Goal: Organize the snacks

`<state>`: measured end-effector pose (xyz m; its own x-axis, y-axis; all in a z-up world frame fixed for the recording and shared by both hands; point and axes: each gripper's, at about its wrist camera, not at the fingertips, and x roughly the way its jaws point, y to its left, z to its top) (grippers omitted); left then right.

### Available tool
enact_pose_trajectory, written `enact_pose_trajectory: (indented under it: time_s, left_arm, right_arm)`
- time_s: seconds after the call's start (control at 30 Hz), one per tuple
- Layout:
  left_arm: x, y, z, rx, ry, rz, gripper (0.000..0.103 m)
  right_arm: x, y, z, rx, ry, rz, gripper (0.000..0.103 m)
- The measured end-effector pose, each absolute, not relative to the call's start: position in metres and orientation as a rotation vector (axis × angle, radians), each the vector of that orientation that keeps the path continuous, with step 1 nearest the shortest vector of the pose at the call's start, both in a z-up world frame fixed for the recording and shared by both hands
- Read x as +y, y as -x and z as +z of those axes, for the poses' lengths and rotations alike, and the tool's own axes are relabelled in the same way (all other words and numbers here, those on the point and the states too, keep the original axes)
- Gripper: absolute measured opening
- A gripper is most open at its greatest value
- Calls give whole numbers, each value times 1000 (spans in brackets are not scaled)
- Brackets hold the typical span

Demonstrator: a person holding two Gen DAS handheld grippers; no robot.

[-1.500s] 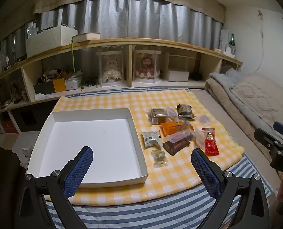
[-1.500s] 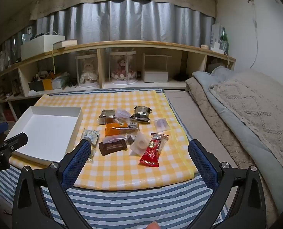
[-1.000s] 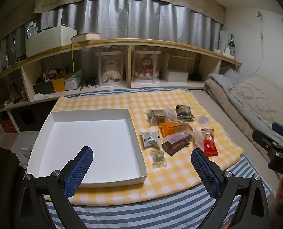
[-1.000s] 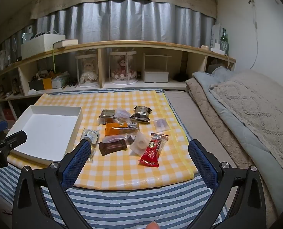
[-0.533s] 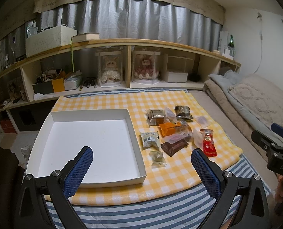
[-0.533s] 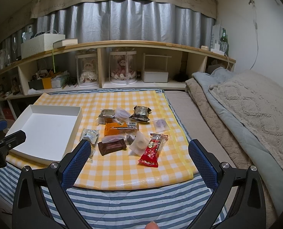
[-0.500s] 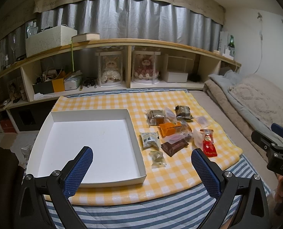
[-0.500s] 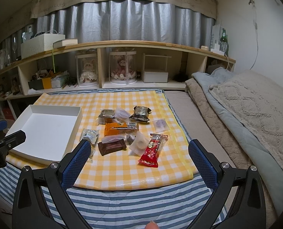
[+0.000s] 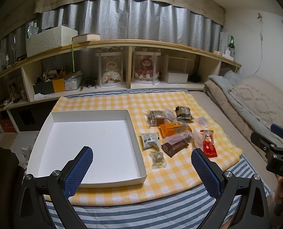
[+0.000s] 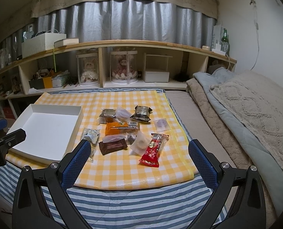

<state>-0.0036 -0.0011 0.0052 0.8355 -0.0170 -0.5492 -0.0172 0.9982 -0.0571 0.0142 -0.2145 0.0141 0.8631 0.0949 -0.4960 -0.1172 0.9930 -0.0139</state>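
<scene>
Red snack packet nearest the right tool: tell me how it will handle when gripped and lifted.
The red snack packet lies flat and thin on the checked cloth, so it is probably light. Its glossy film with crimped ends suggests it may flex and slip between the pads. It overlaps a clear wrapper, which might drag along.

Tray [image 9: 46, 131] on cloth [image 9: 107, 103], snack packets [image 9: 172, 131] right of it, shelf [image 9: 130, 84] behind
</scene>
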Motion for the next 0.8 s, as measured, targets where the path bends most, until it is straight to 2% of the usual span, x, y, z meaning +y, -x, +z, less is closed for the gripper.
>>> enact_pose_trajectory:
  time_s: [0.8]
  left_arm:
    - [-2,3,4,579,62,1,103]
  right_arm:
    - [-213,-13,16,518,47,109,103]
